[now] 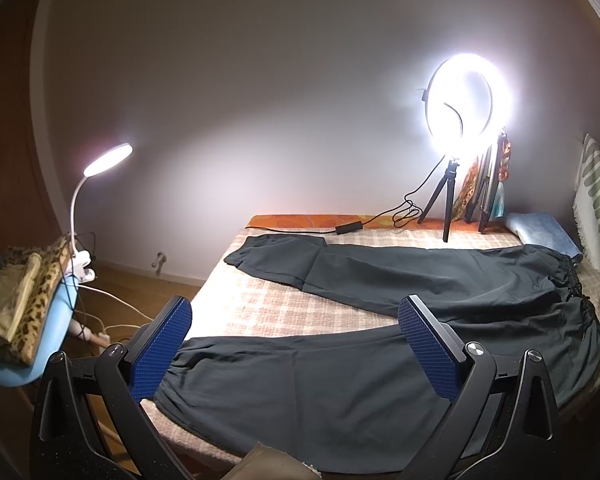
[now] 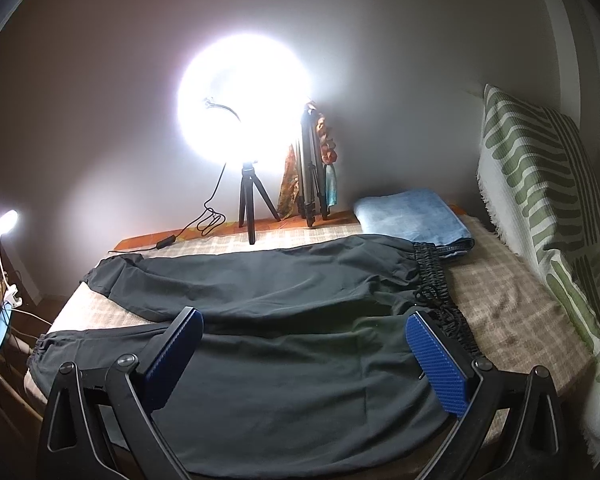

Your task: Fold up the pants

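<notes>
Dark grey pants (image 1: 380, 320) (image 2: 284, 320) lie spread on a checked bed cover (image 1: 284, 312) (image 2: 512, 312), legs apart in a V, cuffs to the left, elastic waistband (image 2: 432, 276) to the right. The far leg's cuff end is folded over on itself. My left gripper (image 1: 296, 312) hovers open above the near leg, close to its cuff, holding nothing. My right gripper (image 2: 304, 324) is open above the near leg close to the waistband, also holding nothing. Blue textured pads (image 1: 164, 348) (image 2: 436, 364) line the fingers.
A lit ring light on a tripod (image 1: 466, 100) (image 2: 248, 200) stands at the bed's far edge, its cable (image 1: 348, 229) trailing along it. A folded blue cloth (image 2: 412, 216) lies beyond the waistband. A striped pillow (image 2: 548, 216) leans at right. A blue chair with cloths (image 1: 24, 308) and a clip lamp (image 1: 108, 160) stand left.
</notes>
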Demonstrator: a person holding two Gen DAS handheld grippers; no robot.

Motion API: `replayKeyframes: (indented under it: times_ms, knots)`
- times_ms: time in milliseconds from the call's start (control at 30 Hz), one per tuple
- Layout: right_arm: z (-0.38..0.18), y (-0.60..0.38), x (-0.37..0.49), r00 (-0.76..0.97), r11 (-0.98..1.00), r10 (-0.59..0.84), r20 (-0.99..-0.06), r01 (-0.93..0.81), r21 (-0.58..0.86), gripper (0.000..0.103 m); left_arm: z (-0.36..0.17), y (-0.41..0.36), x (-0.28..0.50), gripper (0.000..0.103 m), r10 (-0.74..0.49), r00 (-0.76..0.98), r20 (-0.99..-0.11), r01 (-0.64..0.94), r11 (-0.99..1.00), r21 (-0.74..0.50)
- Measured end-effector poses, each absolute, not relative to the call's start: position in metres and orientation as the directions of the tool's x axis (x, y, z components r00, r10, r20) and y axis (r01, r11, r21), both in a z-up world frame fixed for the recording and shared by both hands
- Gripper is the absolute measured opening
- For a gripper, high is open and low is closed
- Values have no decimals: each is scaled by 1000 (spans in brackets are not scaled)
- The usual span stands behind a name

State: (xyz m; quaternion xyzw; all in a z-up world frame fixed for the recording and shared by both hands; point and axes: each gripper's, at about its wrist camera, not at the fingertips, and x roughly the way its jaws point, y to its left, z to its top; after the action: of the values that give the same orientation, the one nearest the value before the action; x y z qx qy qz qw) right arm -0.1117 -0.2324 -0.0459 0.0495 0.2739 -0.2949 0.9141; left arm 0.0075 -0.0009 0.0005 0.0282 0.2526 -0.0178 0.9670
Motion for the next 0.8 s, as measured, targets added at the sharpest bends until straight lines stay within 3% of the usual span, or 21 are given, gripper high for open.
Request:
replayKeyframes:
  times_ms: [800]
  knots:
    - [-50,-238,-107,675,824,-498,-544,564,-56,103,-2,-5,11,103,-16,871,-491,52,997,59]
